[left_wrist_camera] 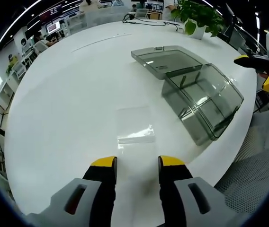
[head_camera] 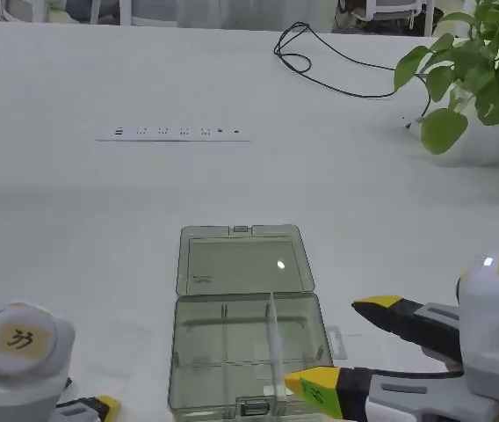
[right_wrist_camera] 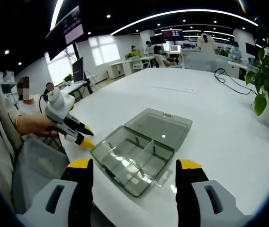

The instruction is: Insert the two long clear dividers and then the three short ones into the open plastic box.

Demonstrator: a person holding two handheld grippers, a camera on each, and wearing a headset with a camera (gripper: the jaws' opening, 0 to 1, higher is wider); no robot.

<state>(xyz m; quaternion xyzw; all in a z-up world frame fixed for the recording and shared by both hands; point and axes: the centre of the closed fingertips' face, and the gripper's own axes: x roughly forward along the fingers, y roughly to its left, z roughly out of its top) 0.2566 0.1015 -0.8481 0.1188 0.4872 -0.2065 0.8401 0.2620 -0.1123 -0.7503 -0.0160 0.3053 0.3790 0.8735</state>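
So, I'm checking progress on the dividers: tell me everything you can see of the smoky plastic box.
The smoky grey translucent plastic box lies open on the white table, its hinged lid laid flat behind it, a latch tab at the front edge. One clear divider stands upright inside, running front to back; a fainter wall seems to cross it. The open left claw and open right claw are apart from it.

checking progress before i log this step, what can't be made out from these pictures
Left gripper view: the clear dividers lying on the table are transparent and overlapping, so their number is unclear.
Head view: the plastic box has its front right corner hidden by the right hand-held gripper, and glare on the clear walls blurs how many pieces sit inside.
Head view: the printed strip far up the table is too small to read.
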